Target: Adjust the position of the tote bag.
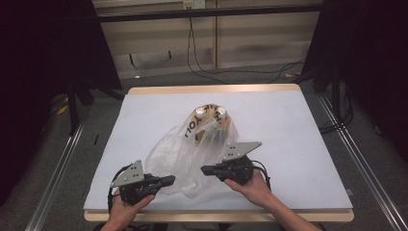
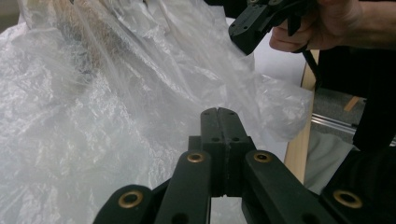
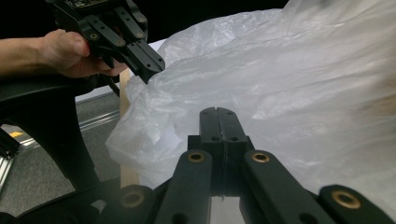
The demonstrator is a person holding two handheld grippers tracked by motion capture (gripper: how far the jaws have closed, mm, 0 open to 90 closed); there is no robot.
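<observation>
Clear plastic bag (image 1: 192,154) lies crumpled on our bench (image 1: 298,144); our left gripper (image 1: 169,181) and right gripper (image 1: 206,169) flank it, both jaws pressed together, empty.

Right gripper (image 3: 218,112) jaws closed together, crinkled clear plastic bag (image 3: 280,88) ahead, left gripper (image 3: 152,67) touching it

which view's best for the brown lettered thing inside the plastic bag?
High view: the brown lettered item shows through the clear plastic bag, whole and mid-table. Left gripper view gives just a brown blur behind the film; right gripper view a faint tan smear at its edge.
</observation>
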